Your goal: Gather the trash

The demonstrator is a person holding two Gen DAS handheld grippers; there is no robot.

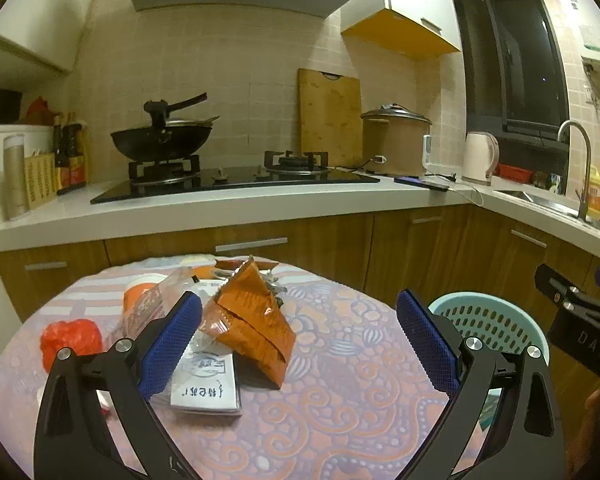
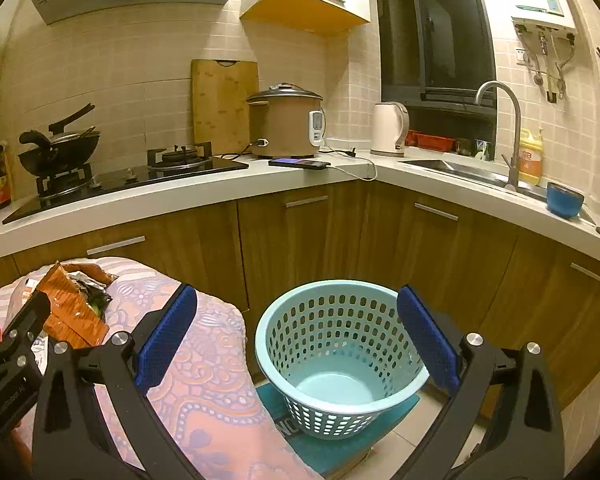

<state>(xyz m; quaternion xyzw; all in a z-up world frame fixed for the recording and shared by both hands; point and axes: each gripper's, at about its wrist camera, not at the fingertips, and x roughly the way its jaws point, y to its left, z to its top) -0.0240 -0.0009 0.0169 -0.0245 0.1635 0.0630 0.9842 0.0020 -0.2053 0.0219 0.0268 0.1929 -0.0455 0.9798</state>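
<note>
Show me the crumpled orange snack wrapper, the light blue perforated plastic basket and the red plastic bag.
crumpled orange snack wrapper (image 1: 247,320), left wrist view, on its creased front face.
light blue perforated plastic basket (image 2: 324,316), right wrist view, on its inner back wall.
red plastic bag (image 1: 70,338), left wrist view, on its bunched middle.

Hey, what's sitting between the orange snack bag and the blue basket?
Nothing: in the left wrist view, only bare patterned tablecloth lies between the orange snack bag and the blue basket.

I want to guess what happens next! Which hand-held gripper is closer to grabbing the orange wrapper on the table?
Probably the left hand-held gripper: its open fingers already frame the orange wrapper. The right hand-held gripper faces the empty blue basket.
</note>
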